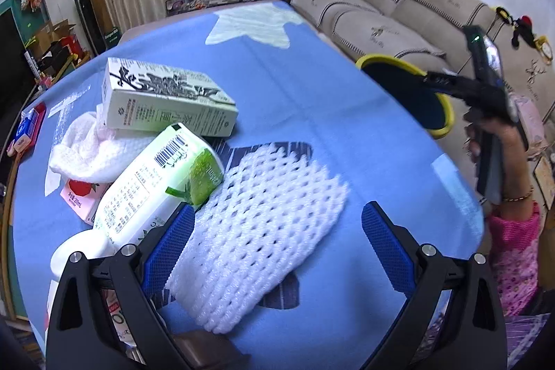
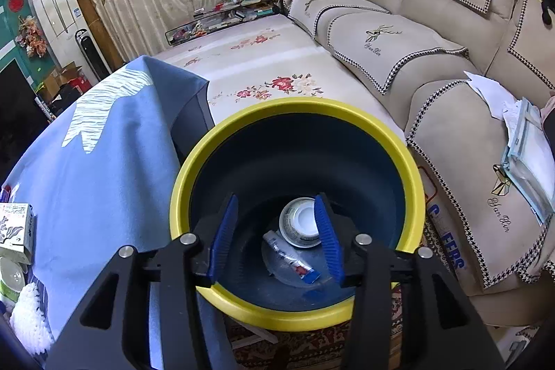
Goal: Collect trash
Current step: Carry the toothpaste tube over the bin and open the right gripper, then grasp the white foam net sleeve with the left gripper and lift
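The left wrist view looks steeply down, close over the blue worktop (image 1: pixel 312 85). The right wrist view looks down into the yellow-rimmed bin (image 2: pixel 242 311) beside it. Both share bin, worktop edge and sofa (image 2: pixel 399 58).

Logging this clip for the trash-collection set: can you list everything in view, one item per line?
Foam net sleeve: 1, white, on blue tablecloth, between the left fingers.
Tube: 1, white and green, left of the sleeve.
Tea box: 1, pale green, behind the tube.
Cloth: 1, white, under the box.
Small carton: 1, pink, under the cloth.
Bin: 1, yellow rim, dark inside, beside table.
Bowl: 1, white, in bin.
Sachet: 1, grey, red and blue, in bin.
Sofa: 1, beige.
Left gripper: open.
Right gripper: open, empty, over bin.
Pink sleeve: person's.
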Available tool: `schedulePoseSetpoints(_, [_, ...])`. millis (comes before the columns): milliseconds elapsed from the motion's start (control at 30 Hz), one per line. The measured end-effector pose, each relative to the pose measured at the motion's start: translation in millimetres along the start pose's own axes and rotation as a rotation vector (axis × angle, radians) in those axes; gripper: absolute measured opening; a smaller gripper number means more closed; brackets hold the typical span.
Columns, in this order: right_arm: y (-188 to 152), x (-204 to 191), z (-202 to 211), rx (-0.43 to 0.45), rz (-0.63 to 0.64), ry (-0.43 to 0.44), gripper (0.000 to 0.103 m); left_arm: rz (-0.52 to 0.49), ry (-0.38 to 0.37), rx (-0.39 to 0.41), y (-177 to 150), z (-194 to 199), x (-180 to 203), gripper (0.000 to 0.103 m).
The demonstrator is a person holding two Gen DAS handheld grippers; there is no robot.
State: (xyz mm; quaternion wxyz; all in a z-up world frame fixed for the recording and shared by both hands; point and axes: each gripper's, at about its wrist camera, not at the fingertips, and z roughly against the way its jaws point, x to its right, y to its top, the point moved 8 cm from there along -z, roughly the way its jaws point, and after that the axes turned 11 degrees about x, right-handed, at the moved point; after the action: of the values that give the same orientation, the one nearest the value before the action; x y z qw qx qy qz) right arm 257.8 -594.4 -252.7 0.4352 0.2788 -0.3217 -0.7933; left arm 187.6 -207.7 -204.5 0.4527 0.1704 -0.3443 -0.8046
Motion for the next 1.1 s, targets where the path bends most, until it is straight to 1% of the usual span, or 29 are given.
schedulePoseSetpoints(167, [-1,-2,0,-0.004,-0.004,0.014,0.045,-0.023,-0.004,-0.068,-10,-18,3,0.096])
schedulePoseSetpoints(433, [-4,4,-1,-0.011,-0.020,0.022,0.046,-0.080,-0.005,-0.132,-20,-38,16,0.095])
schedulePoseSetpoints(533, [-4,7,-1,-0.011,-0.026,0.024,0.046,-0.095,0.022,-0.137,-20,-41,16,0.085])
schedulePoseSetpoints(600, [-5,7,1,-0.009,-0.032,0.029,0.046,-0.077,0.027,-0.129,-18,-40,14,0.069])
schedulePoseSetpoints(633, [-5,7,3,-0.006,-0.036,0.033,0.046,-0.063,0.027,-0.125,-16,-39,13,0.064])
schedulePoseSetpoints(700, [-5,8,10,0.002,-0.046,0.044,0.046,-0.036,0.012,-0.110,-11,-35,9,0.039])
schedulePoseSetpoints(767, [-4,9,19,0.019,-0.056,0.056,0.046,-0.013,0.001,-0.091,-6,-31,8,0.028])
schedulePoseSetpoints(867, [-2,11,33,0.042,-0.059,0.062,0.046,-0.008,-0.009,-0.057,3,-24,9,0.025])
schedulePoseSetpoints(1000, [0,19,59,0.087,-0.059,0.062,0.047,-0.016,-0.042,-0.015,18,-13,21,0.025])
schedulePoseSetpoints(1100, [-1,29,75,0.113,-0.066,0.059,0.050,-0.020,-0.070,0.017,34,-7,31,0.025])
